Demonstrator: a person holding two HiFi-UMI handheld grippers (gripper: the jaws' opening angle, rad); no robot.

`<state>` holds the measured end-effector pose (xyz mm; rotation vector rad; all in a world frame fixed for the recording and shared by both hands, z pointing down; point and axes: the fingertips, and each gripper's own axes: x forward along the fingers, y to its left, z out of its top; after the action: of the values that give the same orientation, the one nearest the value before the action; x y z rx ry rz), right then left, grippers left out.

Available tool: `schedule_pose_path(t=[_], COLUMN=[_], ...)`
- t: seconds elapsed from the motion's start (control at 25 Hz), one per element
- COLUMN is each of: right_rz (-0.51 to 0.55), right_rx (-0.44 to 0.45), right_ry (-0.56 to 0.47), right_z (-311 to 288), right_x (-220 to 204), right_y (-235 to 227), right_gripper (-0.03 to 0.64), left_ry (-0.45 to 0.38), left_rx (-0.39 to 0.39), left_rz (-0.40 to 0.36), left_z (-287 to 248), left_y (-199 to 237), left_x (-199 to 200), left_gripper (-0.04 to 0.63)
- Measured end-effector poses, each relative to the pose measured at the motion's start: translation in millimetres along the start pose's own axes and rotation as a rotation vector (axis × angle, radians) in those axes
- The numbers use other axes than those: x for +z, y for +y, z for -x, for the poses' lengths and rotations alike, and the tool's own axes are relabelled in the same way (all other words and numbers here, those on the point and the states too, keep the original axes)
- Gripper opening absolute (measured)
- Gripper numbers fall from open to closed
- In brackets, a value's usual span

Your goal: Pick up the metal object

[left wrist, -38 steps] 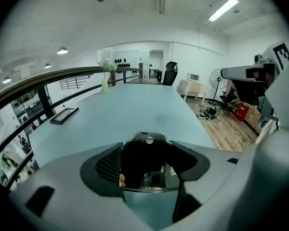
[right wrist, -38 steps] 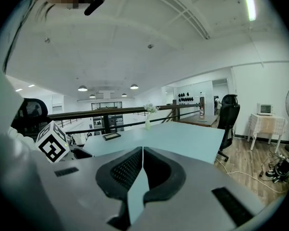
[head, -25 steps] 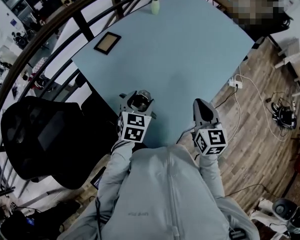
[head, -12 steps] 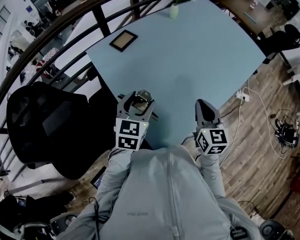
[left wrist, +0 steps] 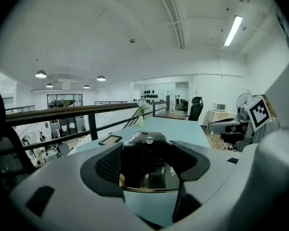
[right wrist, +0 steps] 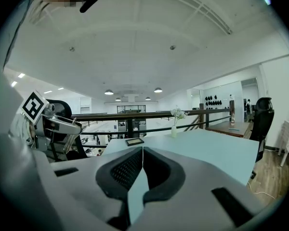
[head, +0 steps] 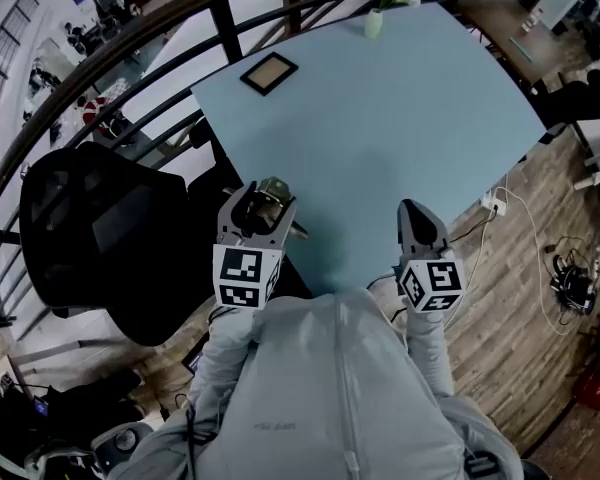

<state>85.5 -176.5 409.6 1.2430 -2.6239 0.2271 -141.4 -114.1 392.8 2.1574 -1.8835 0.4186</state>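
Observation:
A shiny metal object [left wrist: 147, 141] with a rounded top and a screw head sits between the jaws of my left gripper [left wrist: 147, 163], which is shut on it. In the head view the left gripper [head: 263, 205] holds the metal object [head: 272, 190] at the near left edge of the light blue table [head: 380, 118]. My right gripper [head: 417, 218] hovers over the table's near edge, its jaws shut together with nothing between them. In its own view the right gripper [right wrist: 141, 153] shows the pads pressed flat. The left gripper [right wrist: 53, 121] shows at that view's left.
A small framed picture [head: 269, 72] lies near the table's far left corner, and a white vase with flowers [head: 374, 22] stands at the far edge. A black office chair [head: 100, 233] sits left of the table by a dark railing [head: 230, 28]. Cables and a power strip [head: 495, 204] lie on the wooden floor at the right.
My left gripper has drifted a little left and back toward me with the metal object still in it. The right gripper has hardly moved. The head view has shifted.

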Motion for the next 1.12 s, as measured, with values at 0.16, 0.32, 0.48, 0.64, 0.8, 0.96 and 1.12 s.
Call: schedule_pose_path(t=[0.16, 0.32, 0.48, 0.64, 0.8, 0.96, 1.12], right_rz=[0.011, 0.014, 0.019, 0.026, 0.027, 0.029, 0.032], right_rx=[-0.003, -0.002, -0.005, -0.01, -0.02, -0.027, -0.033], right_ry=[-0.015, -0.027, -0.03, -0.032, -0.031, -0.032, -0.031], right_z=[4, 8, 11, 14, 16, 19, 22], right_x=[4, 6, 6, 6, 10, 11, 9], right_y=[2, 2, 4, 6, 4, 2, 3], right_gripper=[0.023, 0.023, 0.023, 0.023, 0.023, 0.023, 0.022], left_ry=[-0.001, 0.009, 0.007, 0.007, 0.009, 0.006, 0.007], left_rx=[0.016, 0.025, 0.022, 0.02, 0.011, 0.003, -0.003], left_rz=[0.009, 0.016, 0.02, 0.023, 0.034, 0.036, 0.032], left_z=[7, 8, 7, 6, 3, 1, 1], left_y=[7, 11, 13, 12, 12, 9, 8], left_x=[-3, -8, -9, -10, -7, -6, -7], left_gripper=[0.311, 0.311, 0.311, 0.311, 0.311, 0.311, 0.311])
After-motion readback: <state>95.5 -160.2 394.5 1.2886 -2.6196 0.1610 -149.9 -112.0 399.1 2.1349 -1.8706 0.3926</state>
